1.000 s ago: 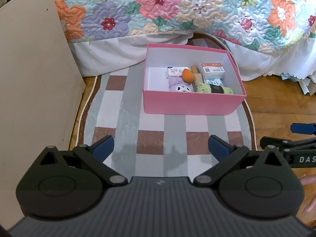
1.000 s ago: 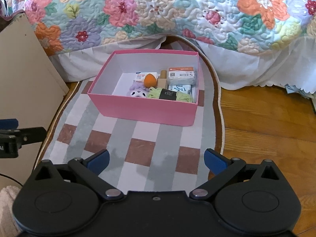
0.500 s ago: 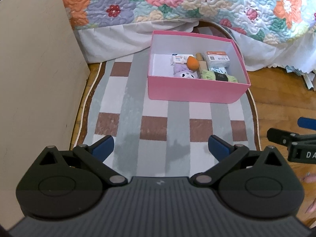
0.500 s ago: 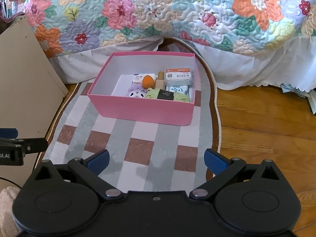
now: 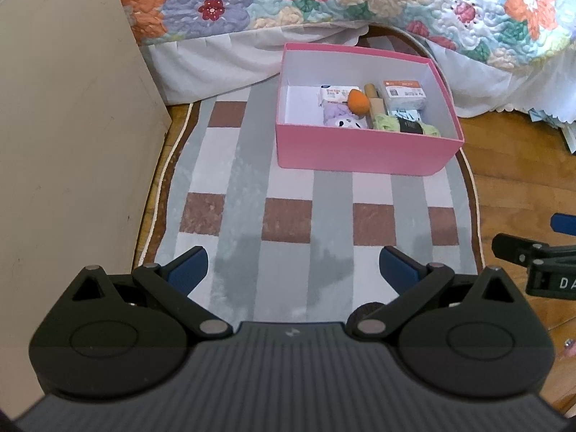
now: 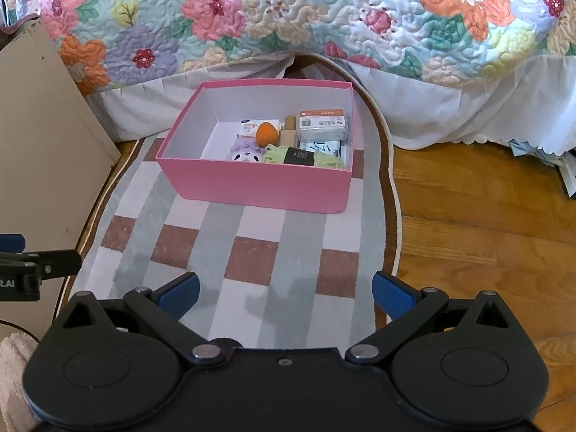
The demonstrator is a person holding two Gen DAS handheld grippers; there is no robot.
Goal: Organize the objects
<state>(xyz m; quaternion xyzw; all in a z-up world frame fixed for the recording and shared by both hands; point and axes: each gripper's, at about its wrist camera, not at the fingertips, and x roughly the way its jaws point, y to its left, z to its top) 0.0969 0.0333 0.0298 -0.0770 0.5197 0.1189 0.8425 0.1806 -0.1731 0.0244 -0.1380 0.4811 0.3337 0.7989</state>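
Since the earlier frames both my grippers have drawn back from the pink box (image 5: 363, 153), so it looks smaller and further away now; the box itself has not moved on the checked rug (image 5: 284, 216). My left gripper (image 5: 293, 264) has its jaws spread wide and empty, and my right gripper (image 6: 284, 293) is the same, spread with nothing between the pads.

The objects are already together in the right half of the box: an orange egg-shaped sponge (image 6: 267, 134), a purple plush toy (image 6: 245, 151), a green yarn skein (image 6: 302, 157) with a dark band, a grey packet (image 6: 324, 124) with an orange label, a wooden cylinder (image 6: 289, 130) and a small white packet (image 6: 252, 126). I judge the sorting to be nearly or fully done.

What could go wrong: if I reach in again, a wide jaw can catch the thin cardboard wall and push the light box over the rug. The yarn is soft and could snag on a pad and pull its neighbours out.

The near wall of the box hides the lower part of the plush and the yarn. A blue-white item under the grey packet is mostly covered; I cannot name it. The labels are too small to read. The beige panel (image 5: 72, 144) at the left is cut off, and I cannot say what it is.
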